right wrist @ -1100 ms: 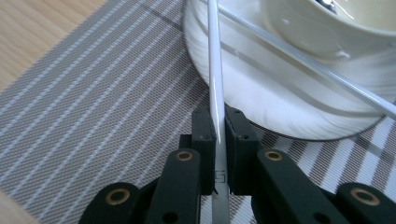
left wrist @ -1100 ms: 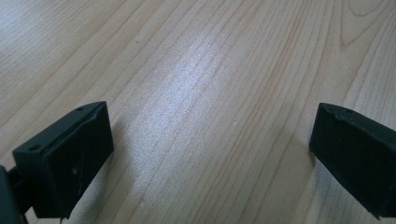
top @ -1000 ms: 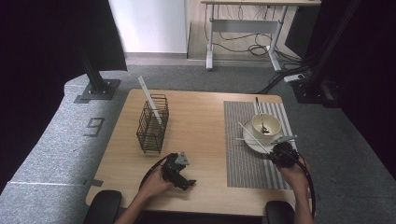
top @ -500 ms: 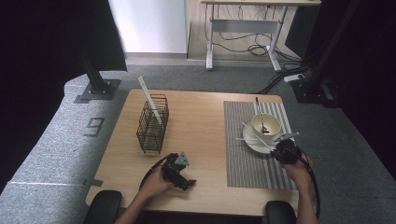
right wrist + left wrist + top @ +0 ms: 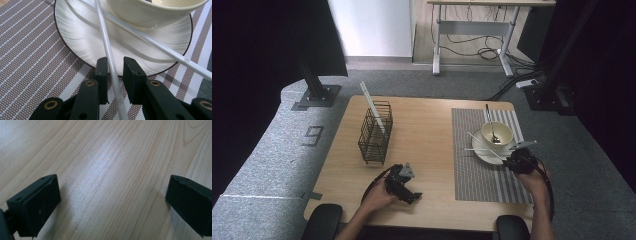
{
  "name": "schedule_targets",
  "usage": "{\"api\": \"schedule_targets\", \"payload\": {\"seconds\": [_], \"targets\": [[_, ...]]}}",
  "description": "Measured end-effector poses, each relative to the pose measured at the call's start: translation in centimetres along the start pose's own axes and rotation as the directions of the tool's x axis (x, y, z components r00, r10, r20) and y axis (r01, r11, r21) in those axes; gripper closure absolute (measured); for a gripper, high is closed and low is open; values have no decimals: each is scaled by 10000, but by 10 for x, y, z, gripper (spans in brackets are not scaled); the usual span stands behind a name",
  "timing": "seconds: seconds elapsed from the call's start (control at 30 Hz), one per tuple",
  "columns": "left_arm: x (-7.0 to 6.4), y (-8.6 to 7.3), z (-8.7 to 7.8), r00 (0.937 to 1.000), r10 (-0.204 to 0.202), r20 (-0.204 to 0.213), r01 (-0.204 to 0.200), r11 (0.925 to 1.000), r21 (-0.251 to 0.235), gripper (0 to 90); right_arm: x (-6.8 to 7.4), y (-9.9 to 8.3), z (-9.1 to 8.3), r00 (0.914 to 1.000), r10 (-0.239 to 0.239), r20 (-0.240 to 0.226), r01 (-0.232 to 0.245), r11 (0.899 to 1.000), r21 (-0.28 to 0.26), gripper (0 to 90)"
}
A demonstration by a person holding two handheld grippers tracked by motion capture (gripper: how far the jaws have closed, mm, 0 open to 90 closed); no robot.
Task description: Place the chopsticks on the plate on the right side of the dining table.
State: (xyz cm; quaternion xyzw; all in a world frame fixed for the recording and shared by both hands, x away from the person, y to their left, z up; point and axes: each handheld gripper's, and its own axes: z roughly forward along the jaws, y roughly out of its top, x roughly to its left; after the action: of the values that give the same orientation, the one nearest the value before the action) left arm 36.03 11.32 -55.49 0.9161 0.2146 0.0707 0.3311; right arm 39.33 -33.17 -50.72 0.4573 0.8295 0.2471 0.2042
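The wooden counter carries a striped placemat on its right half and a black wire basket on its left half, with 1 white stick leaning out of the basket. On the placemat sits a white plate with a dark rim, and a cream bowl stands on the plate. 2 white chopsticks lie crossed over the plate beside the bowl. The right tongs sit at the plate's near edge, jaws nearly together around 1 chopstick, though contact is unclear. The left tongs rest over bare wood near the counter's front edge, jaws wide apart.
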Motion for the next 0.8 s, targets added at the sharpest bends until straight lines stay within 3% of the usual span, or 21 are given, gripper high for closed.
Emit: {"api": "schedule_targets", "payload": {"seconds": [0.27,0.57,0.8], "targets": [[0,0,0,10000,12,3,-12,10000,-6,0,0,-1,0,9996,-6,269,4,10000,76,664],[0,0,0,10000,25,11,-25,10000,-8,0,-5,-5,1,9957,87,926,-107,9997,217,414],[0,0,0,10000,34,18,-34,10000,-10,0,-10,-10,0,9922,277,1212,-318,9990,317,371]]}}
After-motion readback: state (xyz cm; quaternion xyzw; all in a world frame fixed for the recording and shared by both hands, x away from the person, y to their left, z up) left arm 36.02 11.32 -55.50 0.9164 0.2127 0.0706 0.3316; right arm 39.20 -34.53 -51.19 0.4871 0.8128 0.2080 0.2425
